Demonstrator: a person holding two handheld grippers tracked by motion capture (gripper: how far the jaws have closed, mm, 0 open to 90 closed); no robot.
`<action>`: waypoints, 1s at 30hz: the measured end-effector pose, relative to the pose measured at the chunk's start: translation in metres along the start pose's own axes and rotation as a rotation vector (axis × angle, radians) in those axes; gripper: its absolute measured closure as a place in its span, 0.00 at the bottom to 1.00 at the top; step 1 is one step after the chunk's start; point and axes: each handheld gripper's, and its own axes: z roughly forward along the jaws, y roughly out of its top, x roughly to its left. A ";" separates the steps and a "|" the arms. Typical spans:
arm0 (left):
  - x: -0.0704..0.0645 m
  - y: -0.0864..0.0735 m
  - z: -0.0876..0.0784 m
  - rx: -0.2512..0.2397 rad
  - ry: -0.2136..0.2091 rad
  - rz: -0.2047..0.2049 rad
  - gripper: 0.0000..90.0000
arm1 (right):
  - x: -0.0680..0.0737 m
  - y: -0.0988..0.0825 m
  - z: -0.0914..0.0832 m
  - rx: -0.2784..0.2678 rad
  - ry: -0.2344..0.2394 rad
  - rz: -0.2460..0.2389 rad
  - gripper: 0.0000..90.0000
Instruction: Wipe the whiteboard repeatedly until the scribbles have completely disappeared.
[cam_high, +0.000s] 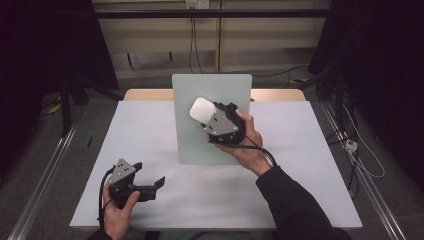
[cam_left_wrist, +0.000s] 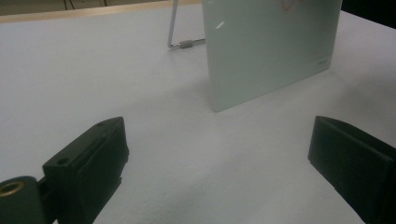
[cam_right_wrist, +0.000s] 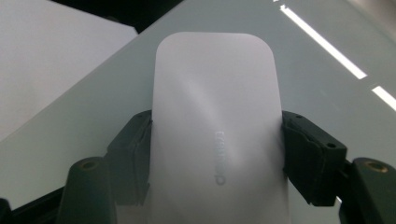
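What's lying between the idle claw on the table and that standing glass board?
Nothing: the left claw faces bare white tabletop up to the glass board, seen in its own view.

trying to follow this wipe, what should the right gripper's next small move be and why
Probably ease the white eraser flat against the glass board and start a stroke. The right gripper is shut on the eraser's sides and holds it in front of the board's upper middle; whether it touches yet I cannot tell. The left gripper rests open on the table, clear of the board.
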 end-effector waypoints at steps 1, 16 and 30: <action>0.000 0.000 0.000 0.003 0.000 0.001 0.05 | -0.011 0.004 -0.001 -0.006 -0.028 0.008 0.35; 0.000 0.000 0.000 0.006 0.002 0.002 0.05 | -0.008 0.006 0.001 -0.015 -0.065 -0.010 0.35; 0.000 0.000 0.001 0.006 -0.001 0.003 0.05 | 0.025 0.005 0.012 0.003 0.052 -0.038 0.35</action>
